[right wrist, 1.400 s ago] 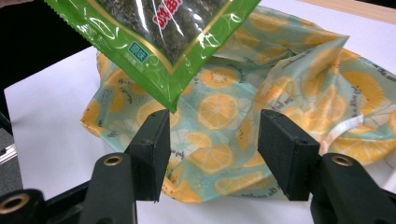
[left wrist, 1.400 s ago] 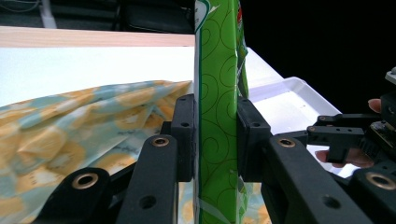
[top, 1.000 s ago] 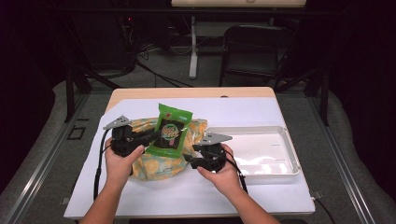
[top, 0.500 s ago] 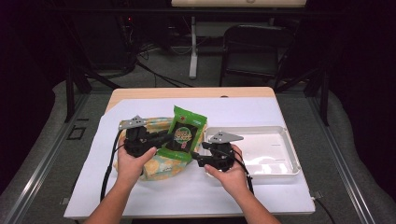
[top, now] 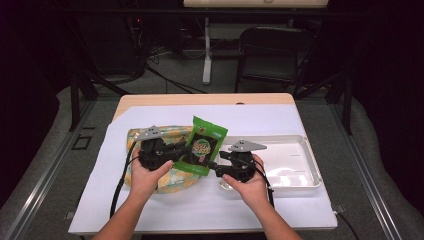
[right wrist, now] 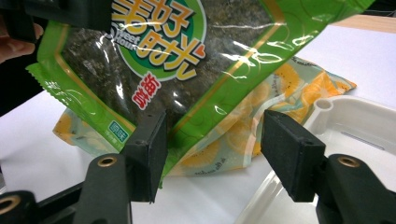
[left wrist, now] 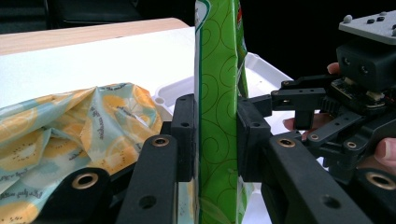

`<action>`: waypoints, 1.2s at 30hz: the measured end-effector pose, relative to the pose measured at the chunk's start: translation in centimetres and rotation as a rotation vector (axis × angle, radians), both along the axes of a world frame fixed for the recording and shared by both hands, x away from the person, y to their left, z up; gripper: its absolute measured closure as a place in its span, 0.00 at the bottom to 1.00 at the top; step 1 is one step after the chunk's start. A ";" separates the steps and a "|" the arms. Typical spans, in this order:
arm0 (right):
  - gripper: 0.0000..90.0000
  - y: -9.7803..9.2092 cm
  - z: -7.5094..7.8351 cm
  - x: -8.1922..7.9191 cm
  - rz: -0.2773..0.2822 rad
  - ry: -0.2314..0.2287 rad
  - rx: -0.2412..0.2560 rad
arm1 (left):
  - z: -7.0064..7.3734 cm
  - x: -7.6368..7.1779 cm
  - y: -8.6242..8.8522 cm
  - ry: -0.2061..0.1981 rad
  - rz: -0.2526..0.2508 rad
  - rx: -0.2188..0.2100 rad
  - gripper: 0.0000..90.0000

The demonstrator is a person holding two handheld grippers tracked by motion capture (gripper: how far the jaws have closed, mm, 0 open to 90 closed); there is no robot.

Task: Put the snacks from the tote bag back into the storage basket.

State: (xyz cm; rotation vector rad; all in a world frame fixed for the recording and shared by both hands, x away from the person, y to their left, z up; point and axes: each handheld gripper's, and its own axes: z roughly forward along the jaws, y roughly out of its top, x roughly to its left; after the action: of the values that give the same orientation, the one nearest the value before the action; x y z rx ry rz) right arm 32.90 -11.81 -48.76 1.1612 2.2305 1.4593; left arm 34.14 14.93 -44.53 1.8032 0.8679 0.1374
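Observation:
A green snack packet (top: 202, 145) with a dark window and yellow lettering is held up on edge above the table. My left gripper (top: 181, 153) is shut on its left side; in the left gripper view the pads (left wrist: 184, 135) press the packet (left wrist: 217, 116) from both sides. My right gripper (top: 214, 168) is at the packet's lower right corner. In the right gripper view its jaws stand open (right wrist: 210, 154), and the packet's (right wrist: 163, 56) lower edge hangs between and just above them, beside the left pad (right wrist: 149, 149).
A yellow fruit-print bag (top: 165, 175) lies flat on the white sheet under the packet. A white tray (top: 295, 172) sits to the right, under the right hand. The wooden table edge (top: 200, 99) runs behind. A chair and cables are on the floor beyond.
Both hands and the packet have shifted to the right, toward the tray. The left gripper has kept its hold on the packet throughout.

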 end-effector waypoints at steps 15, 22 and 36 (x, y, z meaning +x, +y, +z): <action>0.46 -0.1 0.2 0.0 0.020 0.011 0.035 | -0.7 -0.1 -1.0 0.002 -0.027 -0.002 0.81; 0.46 -0.6 -0.2 0.4 0.019 0.049 0.043 | -1.2 -0.2 -1.6 -0.007 -0.035 -0.002 0.81; 0.49 -2.1 -0.7 1.1 -0.020 0.115 0.104 | -1.7 0.6 -3.4 -0.015 -0.040 0.004 0.81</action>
State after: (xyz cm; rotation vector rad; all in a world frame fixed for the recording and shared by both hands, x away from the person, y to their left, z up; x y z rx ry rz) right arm 34.00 -13.89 -49.44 1.3274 2.2330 1.5549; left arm 34.74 11.52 -46.28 1.8201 0.8206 0.1273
